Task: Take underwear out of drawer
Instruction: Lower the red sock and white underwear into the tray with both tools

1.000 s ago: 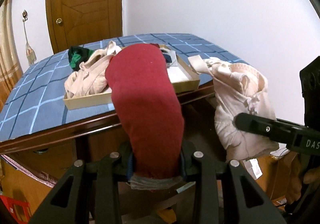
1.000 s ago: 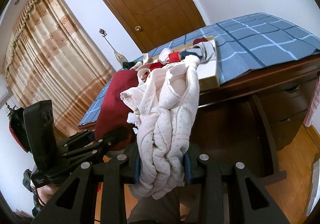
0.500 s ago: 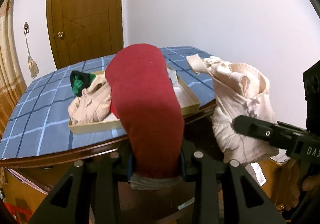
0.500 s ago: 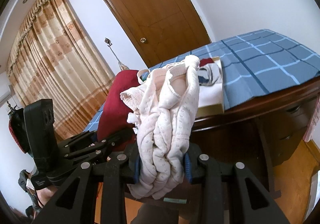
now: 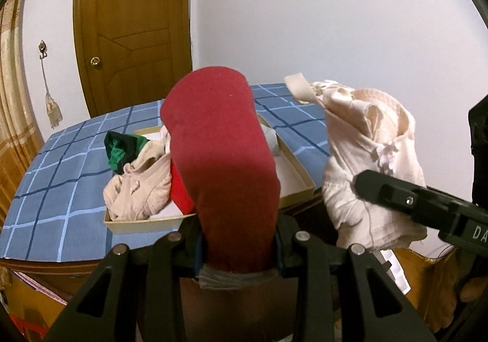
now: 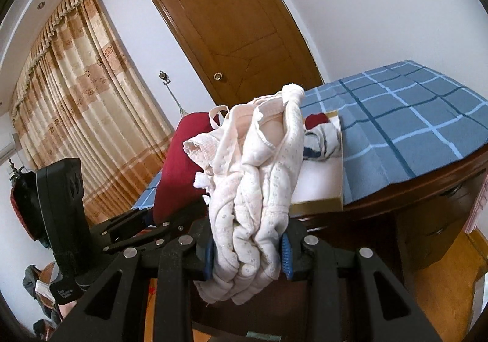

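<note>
In the left wrist view, the left gripper [image 5: 238,253] sits at the bottom centre of the frame with its jaws clenched on a dark red garment [image 5: 219,159]. The cloth is pinched between the two fingers at its lower end and stands up from them as a thick roll that fills the middle of the picture, with a grey hem showing just below the jaws.

Behind it, in the middle left of that frame, an open shallow box [image 5: 300,180] rests on a blue checked cloth [image 5: 61,177] that covers a dark wooden table [image 6: 427,198]. Inside the box lie a beige garment [image 5: 140,186], a green and black piece [image 5: 120,148] at its far left corner, and a bright red piece [image 5: 180,192] partly hidden by the held roll.

In the right wrist view, the right gripper [image 6: 247,253] is at the bottom centre, its jaws closed tight on a cream underwear bundle [image 6: 256,189]. The bundle is squeezed between the blue pads [image 6: 285,253], hangs a little below them and rises above them in crumpled folds to the centre of the frame. The same bundle shows at the right of the left wrist view, clear of the box and beside the table edge.

A wooden door [image 6: 231,28] stands in the upper middle, and striped curtains [image 6: 76,92] fill the left of the right wrist view.
</note>
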Tool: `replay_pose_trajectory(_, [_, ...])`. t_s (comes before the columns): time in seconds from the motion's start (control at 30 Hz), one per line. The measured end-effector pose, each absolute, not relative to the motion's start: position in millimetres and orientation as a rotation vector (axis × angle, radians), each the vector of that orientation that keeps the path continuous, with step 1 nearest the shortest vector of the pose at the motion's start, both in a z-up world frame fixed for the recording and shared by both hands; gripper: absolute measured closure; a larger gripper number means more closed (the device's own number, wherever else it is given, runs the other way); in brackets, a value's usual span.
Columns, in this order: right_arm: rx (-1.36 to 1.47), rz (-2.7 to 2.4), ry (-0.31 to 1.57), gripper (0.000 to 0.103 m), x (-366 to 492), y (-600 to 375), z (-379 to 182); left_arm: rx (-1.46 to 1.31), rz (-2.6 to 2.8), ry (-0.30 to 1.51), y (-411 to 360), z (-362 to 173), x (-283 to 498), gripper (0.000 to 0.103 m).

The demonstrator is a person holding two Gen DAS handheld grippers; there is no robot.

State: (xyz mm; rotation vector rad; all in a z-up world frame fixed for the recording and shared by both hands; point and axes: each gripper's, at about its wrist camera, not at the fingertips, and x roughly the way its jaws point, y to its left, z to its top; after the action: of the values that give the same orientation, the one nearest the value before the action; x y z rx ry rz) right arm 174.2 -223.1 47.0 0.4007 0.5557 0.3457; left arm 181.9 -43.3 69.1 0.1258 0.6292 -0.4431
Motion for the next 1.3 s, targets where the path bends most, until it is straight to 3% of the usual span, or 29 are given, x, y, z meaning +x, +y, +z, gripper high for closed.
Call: replay_pose_trajectory(1.3, [0.370,0.245,0.535,0.067,229,-252,51,0.067,-0.406,0.673,-67,57,236,0.070])
